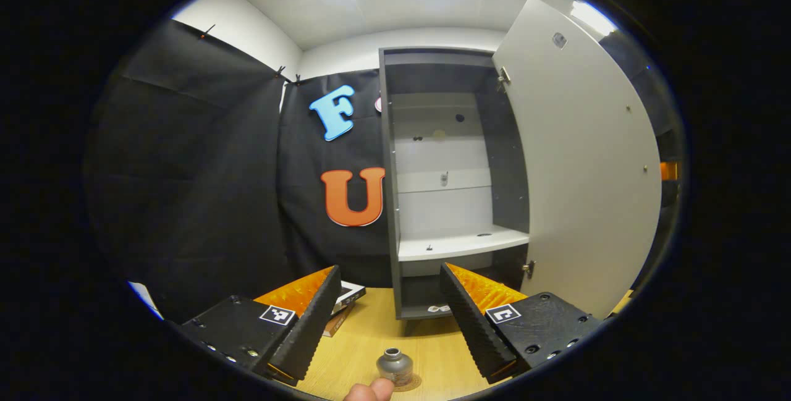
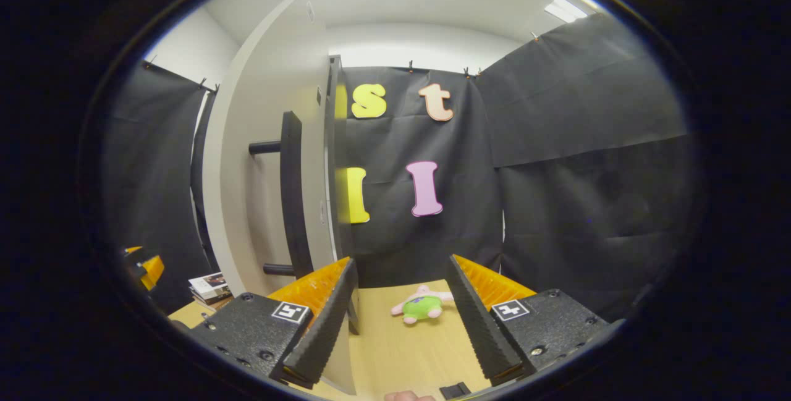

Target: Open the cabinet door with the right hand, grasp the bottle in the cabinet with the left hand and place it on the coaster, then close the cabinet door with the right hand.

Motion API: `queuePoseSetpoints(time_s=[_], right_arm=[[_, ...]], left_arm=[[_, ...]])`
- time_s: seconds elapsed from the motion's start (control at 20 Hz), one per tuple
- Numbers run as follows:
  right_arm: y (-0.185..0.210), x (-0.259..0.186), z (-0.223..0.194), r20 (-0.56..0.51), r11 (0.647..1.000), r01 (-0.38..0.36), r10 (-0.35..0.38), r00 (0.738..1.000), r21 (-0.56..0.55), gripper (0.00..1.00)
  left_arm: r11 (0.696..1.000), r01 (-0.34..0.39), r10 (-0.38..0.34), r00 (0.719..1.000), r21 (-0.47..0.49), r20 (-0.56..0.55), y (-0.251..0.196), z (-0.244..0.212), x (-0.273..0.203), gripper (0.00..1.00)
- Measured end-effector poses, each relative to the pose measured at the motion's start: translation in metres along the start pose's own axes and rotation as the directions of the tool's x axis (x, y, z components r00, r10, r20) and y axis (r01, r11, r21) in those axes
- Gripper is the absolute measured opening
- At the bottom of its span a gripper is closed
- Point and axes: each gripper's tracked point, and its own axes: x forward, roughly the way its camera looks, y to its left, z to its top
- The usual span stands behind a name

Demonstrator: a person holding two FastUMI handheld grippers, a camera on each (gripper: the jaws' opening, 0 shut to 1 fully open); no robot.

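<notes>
1. The bottle is small, grey and squat, with a round open neck; it stands on a coaster on the wooden table, between and below the left gripper, whose fingers are spread wide with nothing held.
2. The bottle's long axis is upright, its neck pointing up.
3. The cabinet stands open, its door swung out to the right beside a white shelf; books lie to the left.
4. In the right gripper view, the right gripper is also spread apart, near the door's dark handle; a plush toy lies on the table.
</notes>
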Motion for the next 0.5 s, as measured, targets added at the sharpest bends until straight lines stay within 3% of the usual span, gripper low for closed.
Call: queuePoseSetpoints(time_s=[0.1,0.15,0.2,0.5], right_arm=[[-0.002,-0.001,0.002,0.008,1.0,0.008,-0.008,1.0,-0.016,0.9],[-0.002,-0.002,0.003,0.012,1.0,0.015,-0.014,1.0,-0.022,0.83],[-0.001,-0.002,0.002,0.013,1.0,0.016,-0.016,1.0,-0.023,0.9],[0.031,-0.006,-0.003,-0.002,0.998,-0.064,0.064,0.998,0.016,0.89]], left_arm=[[1.0,0.009,-0.009,1.0,0.01,0.021,0.002,0.02,-0.003,0.96],[1.0,-0.001,0.0,0.999,0.025,0.038,0.005,0.026,-0.003,0.96],[0.999,-0.007,0.005,0.999,0.031,0.046,0.007,0.026,-0.005,0.96],[1.0,-0.013,0.013,1.0,0.022,-0.002,0.013,0.0,-0.009,0.96]])
